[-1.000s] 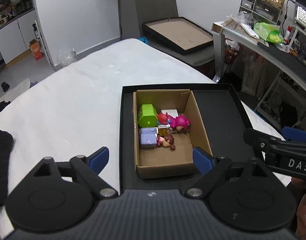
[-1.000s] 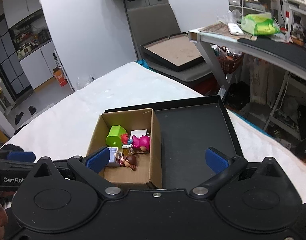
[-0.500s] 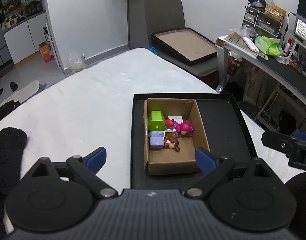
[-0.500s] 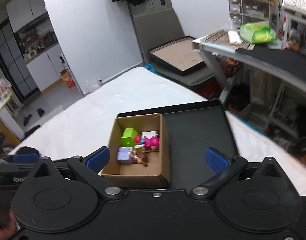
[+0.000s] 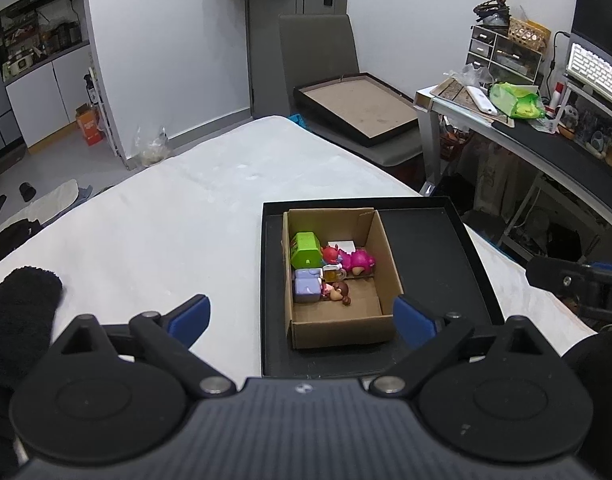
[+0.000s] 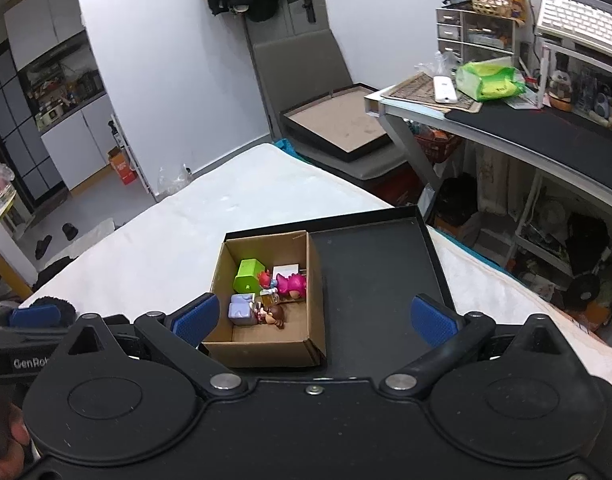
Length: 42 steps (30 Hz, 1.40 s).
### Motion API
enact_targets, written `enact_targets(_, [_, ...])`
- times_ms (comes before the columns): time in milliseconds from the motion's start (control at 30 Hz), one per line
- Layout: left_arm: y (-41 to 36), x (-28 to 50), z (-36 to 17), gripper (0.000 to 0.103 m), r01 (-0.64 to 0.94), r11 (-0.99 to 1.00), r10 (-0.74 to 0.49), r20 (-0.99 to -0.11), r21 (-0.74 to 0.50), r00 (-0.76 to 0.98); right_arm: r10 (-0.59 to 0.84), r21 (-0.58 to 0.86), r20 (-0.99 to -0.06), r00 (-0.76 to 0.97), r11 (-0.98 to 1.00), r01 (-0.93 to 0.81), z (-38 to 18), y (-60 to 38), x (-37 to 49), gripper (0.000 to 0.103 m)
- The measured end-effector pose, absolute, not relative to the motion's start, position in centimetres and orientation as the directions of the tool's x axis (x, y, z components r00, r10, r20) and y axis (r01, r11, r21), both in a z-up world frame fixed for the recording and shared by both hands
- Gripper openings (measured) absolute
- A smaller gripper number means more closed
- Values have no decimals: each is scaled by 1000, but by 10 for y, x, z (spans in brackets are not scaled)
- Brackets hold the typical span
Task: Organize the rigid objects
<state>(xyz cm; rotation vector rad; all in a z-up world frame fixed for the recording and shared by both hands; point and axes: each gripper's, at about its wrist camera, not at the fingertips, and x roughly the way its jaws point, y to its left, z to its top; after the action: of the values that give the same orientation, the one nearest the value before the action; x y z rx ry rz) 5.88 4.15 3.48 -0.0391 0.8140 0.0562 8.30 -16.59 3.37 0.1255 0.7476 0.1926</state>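
Note:
A brown cardboard box [image 5: 387, 256] [image 6: 313, 280] stands in the left part of a black tray [image 5: 437, 248] [image 6: 369, 264] on the white bed. Inside lie several small toys: a green block [image 5: 304, 249] [image 6: 248, 275], a magenta figure [image 5: 355, 261] [image 6: 292, 286], a lilac cube [image 5: 307, 290] [image 6: 242, 310], a brown-haired figure [image 5: 339, 292] [image 6: 274, 315] and a white card [image 5: 341, 245]. My left gripper [image 5: 300, 318] is open and empty, held high, nearer than the box. My right gripper [image 6: 311, 318] is open and empty, also above and short of the box.
The white bed [image 5: 166, 232] spreads left of the tray. A black fuzzy cloth [image 5: 18, 308] lies at its near left. A chair holding a framed board [image 5: 357, 108] stands beyond the bed, and a cluttered desk [image 6: 505, 112] stands to the right.
Both grippers have pulled back and risen away from the box, which looks smaller now. The toys and the box have not moved. Both stay open.

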Motion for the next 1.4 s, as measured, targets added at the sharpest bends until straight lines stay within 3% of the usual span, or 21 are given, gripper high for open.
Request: enact_targets(1400, [31, 6, 43, 99, -56, 998, 31, -694, -13, 719, 189, 121, -648, 738, 982, -146, 36, -181, 36, 103])
